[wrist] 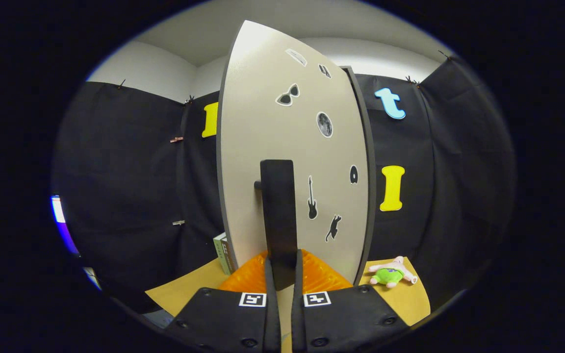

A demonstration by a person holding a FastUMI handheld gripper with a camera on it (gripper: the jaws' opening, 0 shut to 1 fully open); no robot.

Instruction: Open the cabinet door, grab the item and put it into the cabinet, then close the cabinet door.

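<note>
The cabinet door (292, 147) is seen swung partly out, its pale face decorated with small black stickers (sunglasses, a guitar, a cat and others). Its dark upright handle (277, 211) is held between the fingers of the claw (282, 267); the fingers are drawn close together on either side of the handle's lower end and appear to be pressed on it from both sides.

The step in hand is judged to be the first one, the opening of the door. The door is already angled away from the cabinet body, whose dark edge (363, 171) is seen just behind the door's far side. Whether the opening is wide enough cannot be told, since the interior is hidden by the door.

The item to be stored, a small plush toy (391, 274) with a green body and pale limbs, is lying on the worktop (410, 299) beyond the claw and to the right of the cabinet, well apart from the fingers. A boxed object (222, 252) is seen standing on the other side of the door, near its lower edge.

Next move, as judged: the door is to be drawn further along its arc until the interior is exposed, then the handle is to be released and the claw carried across to the toy. The pull needs to be kept curved with the hinge so that the handle is not lost.
</note>
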